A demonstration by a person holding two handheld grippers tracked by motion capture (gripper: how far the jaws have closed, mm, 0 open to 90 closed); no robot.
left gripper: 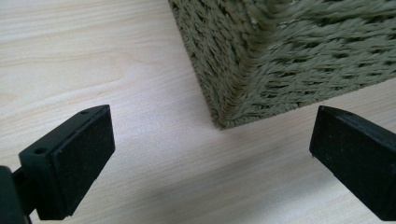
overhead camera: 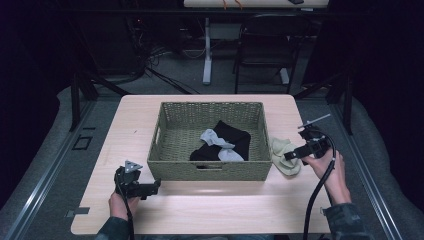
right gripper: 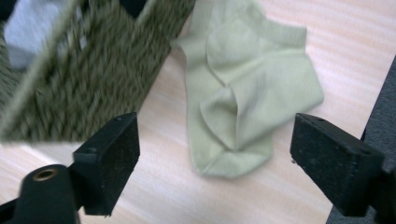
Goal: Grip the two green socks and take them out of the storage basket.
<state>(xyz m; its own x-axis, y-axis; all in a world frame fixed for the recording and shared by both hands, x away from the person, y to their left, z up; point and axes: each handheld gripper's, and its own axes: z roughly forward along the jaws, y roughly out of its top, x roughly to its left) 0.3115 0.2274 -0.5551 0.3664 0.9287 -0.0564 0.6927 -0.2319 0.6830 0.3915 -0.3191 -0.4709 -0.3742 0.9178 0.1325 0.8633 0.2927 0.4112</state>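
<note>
Your right hand-held gripper (right gripper: 212, 154) hovers with its jaws spread wide and nothing pinched between them, above the pale green sock (right gripper: 243, 93) that lies crumpled on the table (overhead camera: 210, 210), touching the right wall of the woven basket (overhead camera: 210, 170). Your left hand-held gripper (left gripper: 210, 158) is also wide and empty at the basket's front left corner. Inside the basket, the grey sock (overhead camera: 220, 145) lies on a black garment (overhead camera: 235, 137) whose near edge the front wall hides.
</note>
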